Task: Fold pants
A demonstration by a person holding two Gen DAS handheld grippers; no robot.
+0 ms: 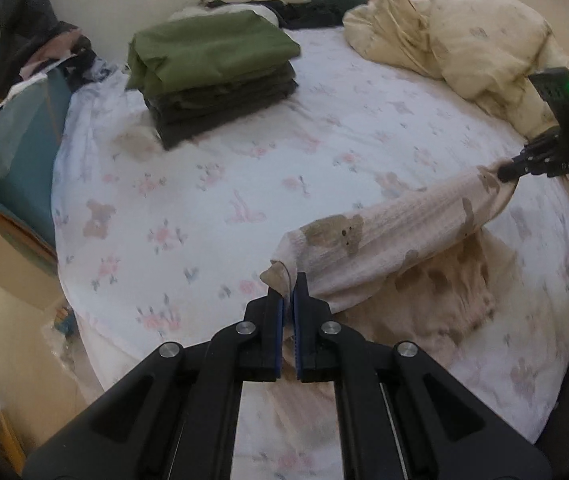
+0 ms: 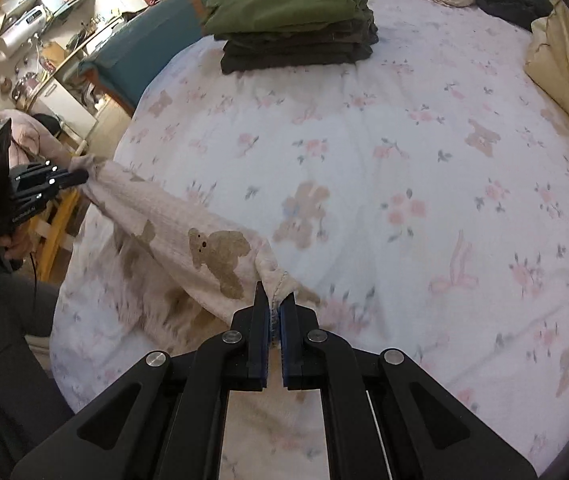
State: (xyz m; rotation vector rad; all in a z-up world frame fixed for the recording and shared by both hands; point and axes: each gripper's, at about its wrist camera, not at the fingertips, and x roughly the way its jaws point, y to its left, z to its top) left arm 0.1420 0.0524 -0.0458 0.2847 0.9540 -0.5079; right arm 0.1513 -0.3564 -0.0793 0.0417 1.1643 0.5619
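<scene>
So the left gripper (image 1: 288, 292) is clamped tight on one corner of the pants (image 1: 396, 236), the cream knit pair with brown teddy bears printed on them. A hem edge pokes out between its blue pads. From there the fabric stretches rightward as a bunched band, lifted clear of the bed sheet (image 1: 212, 168), with the rest of the garment drooping down in a blurry heap just below it. At the far right end, the right gripper (image 1: 504, 171) is pinching the other corner, jaws closed on cloth. The right wrist view confirms it: a wad of hem is squeezed between its fingers.

Step-wise this looks like the pick-up and spread stage. Both corners are held and the pants hang between the two hands, not yet laid flat or folded. The band is still rumpled, so nothing counts as a fold yet.

The next move probably calls for pulling the two ends apart to get the fabric taut, then laying it down smooth on the open stretch of sheet in front. There's a stack of folded clothes (image 1: 212, 72), olive green on top, toward the back left, so the pants should land well short of that. A rumpled cream duvet (image 1: 464, 40) sits at the back right, also worth avoiding.
</scene>
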